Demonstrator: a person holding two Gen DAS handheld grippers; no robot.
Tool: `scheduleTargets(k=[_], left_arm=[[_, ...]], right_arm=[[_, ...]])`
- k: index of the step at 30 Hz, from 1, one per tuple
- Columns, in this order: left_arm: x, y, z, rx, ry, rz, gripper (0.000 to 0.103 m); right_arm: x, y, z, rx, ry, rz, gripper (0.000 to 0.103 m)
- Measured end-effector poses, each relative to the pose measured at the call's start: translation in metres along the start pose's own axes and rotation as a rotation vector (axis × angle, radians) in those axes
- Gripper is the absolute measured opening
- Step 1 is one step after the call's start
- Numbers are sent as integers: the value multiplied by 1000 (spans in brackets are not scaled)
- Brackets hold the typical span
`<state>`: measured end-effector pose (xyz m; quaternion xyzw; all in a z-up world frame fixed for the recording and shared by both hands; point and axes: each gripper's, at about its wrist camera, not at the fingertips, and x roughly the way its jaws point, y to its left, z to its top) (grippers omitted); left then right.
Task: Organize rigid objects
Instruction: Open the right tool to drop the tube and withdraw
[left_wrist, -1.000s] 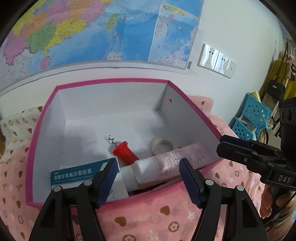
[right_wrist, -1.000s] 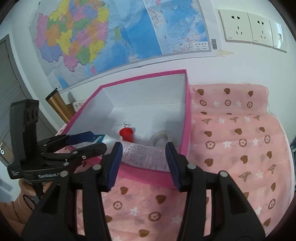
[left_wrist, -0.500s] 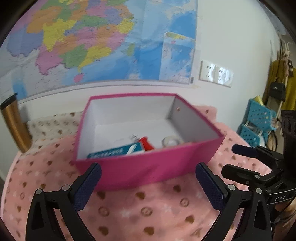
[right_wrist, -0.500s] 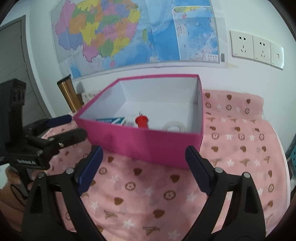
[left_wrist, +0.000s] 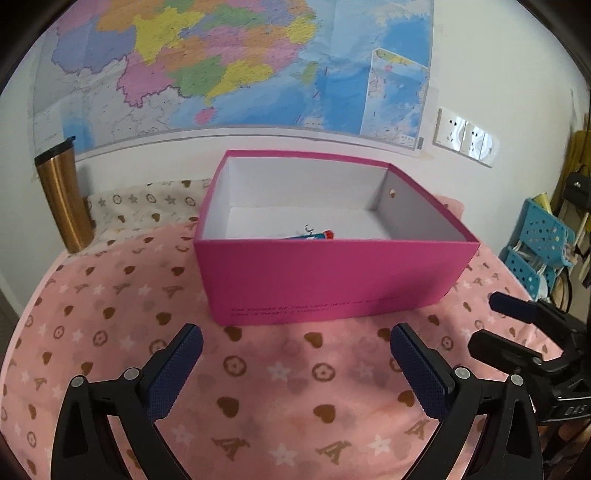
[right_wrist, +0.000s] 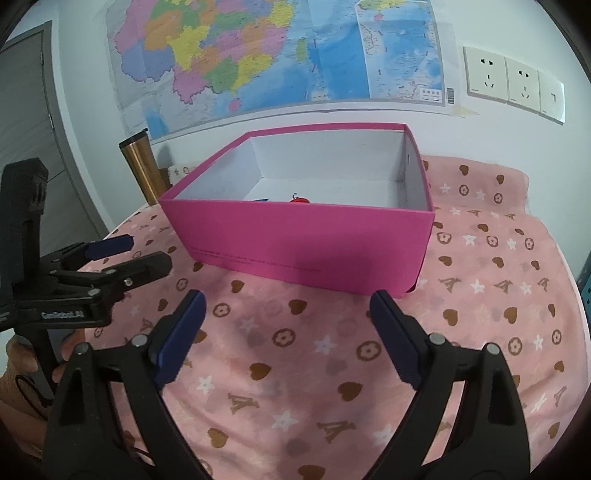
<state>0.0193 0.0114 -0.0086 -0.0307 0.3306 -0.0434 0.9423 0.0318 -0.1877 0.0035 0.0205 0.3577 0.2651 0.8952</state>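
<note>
A pink box (left_wrist: 332, 280) with a white inside stands on the pink patterned cloth; it also shows in the right wrist view (right_wrist: 306, 243). Only the tops of a blue packet (left_wrist: 306, 238) and a red corkscrew cap (right_wrist: 299, 200) show over its front wall; the rest of the contents are hidden. My left gripper (left_wrist: 295, 354) is open and empty, in front of the box. My right gripper (right_wrist: 288, 321) is open and empty, also in front of the box. Each gripper appears at the side of the other's view.
A gold tumbler (left_wrist: 64, 195) stands at the back left by the wall. A map (left_wrist: 229, 62) and wall sockets (left_wrist: 467, 138) are behind the box. Blue baskets (left_wrist: 535, 243) stand off the table's right side. The pink cloth (right_wrist: 498, 295) covers the table.
Both grippers have pulled back from over the box and opened wide. The white tube that lay between the fingers is now out of sight inside the box.
</note>
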Motion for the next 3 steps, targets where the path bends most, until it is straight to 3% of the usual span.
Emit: scheduleTargets(k=[3], left_arm=[[0, -3, -5, 16, 9, 12, 103]], right_arm=[[0, 4, -2, -7, 3, 2, 91]])
